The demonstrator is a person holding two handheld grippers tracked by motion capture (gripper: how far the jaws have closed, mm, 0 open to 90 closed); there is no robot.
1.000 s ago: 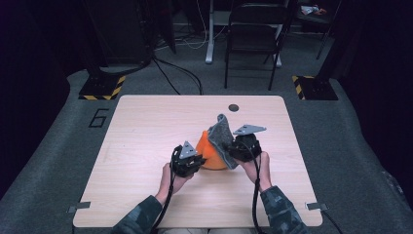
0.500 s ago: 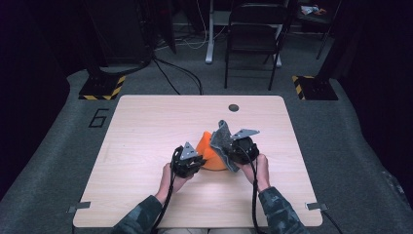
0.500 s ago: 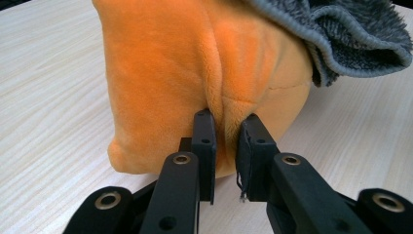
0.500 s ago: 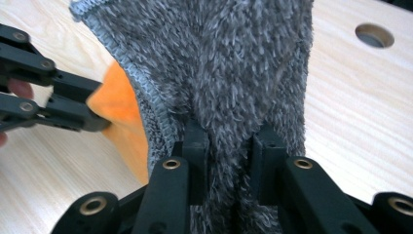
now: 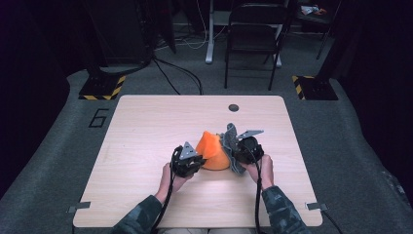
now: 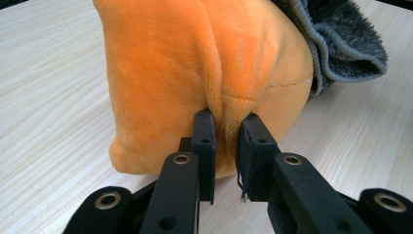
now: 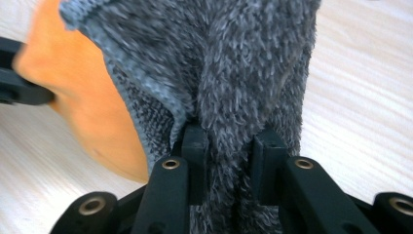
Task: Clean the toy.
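Note:
An orange plush cone-shaped toy (image 5: 212,150) sits near the middle front of the wooden table (image 5: 146,126). My left gripper (image 5: 191,161) is shut on a fold of the orange plush (image 6: 195,73) at its left side. A fuzzy grey knitted cloth (image 5: 230,144) drapes against the toy's right side, and my right gripper (image 5: 237,152) is shut on a bunch of the grey cloth (image 7: 243,73). In the right gripper view the orange toy (image 7: 92,97) shows behind the cloth at left.
A dark round hole (image 5: 234,107) sits near the table's far edge. Beyond the table stand a black folding chair (image 5: 253,44) and yellow-black striped stand bases (image 5: 102,87). Cables trail from both grippers toward the near edge.
My right gripper has come down with the grey cloth, which now sits lower against the toy's right side. The left gripper has stayed put on the orange plush.

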